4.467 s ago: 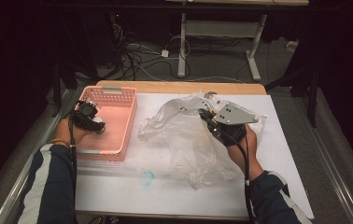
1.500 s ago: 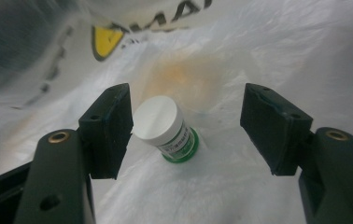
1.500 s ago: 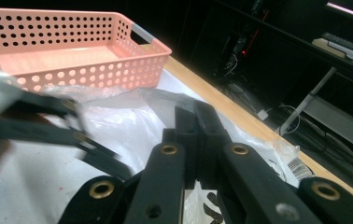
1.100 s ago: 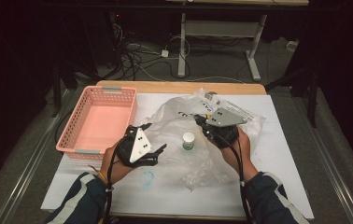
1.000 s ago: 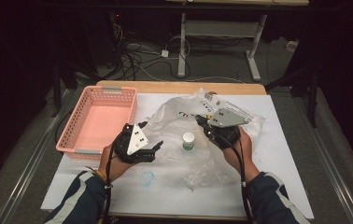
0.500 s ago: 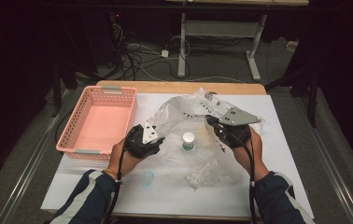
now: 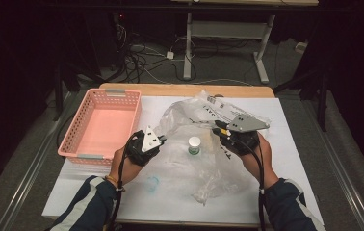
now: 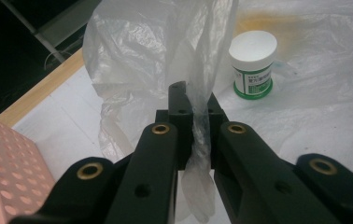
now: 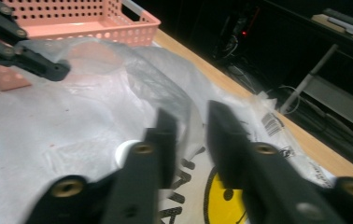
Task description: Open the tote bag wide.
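Observation:
A crumpled clear plastic bag (image 7: 204,154) lies mid-table on white paper. A small white jar with a green label (image 7: 194,145) stands upright within it. My left gripper (image 7: 163,139) is at the bag's left edge. Its jaws have just closed, and it is shut (image 8: 193,100) on a bunched fold of the bag (image 8: 198,56), with the jar (image 8: 253,63) just beyond. My right gripper (image 7: 220,131) is at the bag's right side. Its jaws (image 9: 191,126) have just been opening and stand apart, with bag film (image 9: 118,88) loose in and behind the gap. The jar (image 9: 124,151) peeks from behind one jaw.
An empty pink mesh basket (image 7: 76,144) stands at the table's left, close to my left hand. A small bluish ring-like thing (image 7: 153,183) lies on the white paper (image 7: 295,163) near the front edge. Desk legs and cables show on the floor beyond the table.
My left hand came from the basket to the bag's left edge and moved in against the film. The jar now stands in the bag. My right hand shifted slightly right.

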A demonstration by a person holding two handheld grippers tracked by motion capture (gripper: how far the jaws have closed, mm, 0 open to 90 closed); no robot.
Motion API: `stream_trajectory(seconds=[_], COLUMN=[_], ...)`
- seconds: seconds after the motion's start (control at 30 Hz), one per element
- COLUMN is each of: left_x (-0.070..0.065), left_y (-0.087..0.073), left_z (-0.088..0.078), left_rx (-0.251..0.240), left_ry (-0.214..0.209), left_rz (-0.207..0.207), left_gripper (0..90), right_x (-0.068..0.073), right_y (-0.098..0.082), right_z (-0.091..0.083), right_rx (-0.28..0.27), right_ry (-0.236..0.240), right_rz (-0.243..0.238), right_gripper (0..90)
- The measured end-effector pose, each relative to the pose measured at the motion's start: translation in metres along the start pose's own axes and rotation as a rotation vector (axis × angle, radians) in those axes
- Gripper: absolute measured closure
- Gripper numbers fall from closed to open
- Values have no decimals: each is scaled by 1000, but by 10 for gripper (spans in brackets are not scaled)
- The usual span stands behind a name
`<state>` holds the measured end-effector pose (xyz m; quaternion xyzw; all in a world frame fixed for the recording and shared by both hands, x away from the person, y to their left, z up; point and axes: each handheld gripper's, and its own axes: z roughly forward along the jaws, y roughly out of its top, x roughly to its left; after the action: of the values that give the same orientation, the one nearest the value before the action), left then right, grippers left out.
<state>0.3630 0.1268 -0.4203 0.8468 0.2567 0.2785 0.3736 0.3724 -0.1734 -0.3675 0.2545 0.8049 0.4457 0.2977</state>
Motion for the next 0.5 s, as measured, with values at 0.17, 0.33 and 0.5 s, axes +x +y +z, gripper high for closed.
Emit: stream_trajectory(seconds=[0.17,0.33,0.5], left_x=[-1,-2,-4], left_y=[-2,-2,-4], left_z=[2,3,5], left_rx=[13,18,30], left_ry=[0,0,-4], left_rz=[9,14,21], left_gripper=[862,862,862], right_x=[10,21,37], right_y=[-4,-16,-35], right_z=[-25,-46,-64], right_rx=[-20,-36,-16], right_ry=[29,76,169], right_rz=[-11,-28,-51], right_gripper=[463,378,300])
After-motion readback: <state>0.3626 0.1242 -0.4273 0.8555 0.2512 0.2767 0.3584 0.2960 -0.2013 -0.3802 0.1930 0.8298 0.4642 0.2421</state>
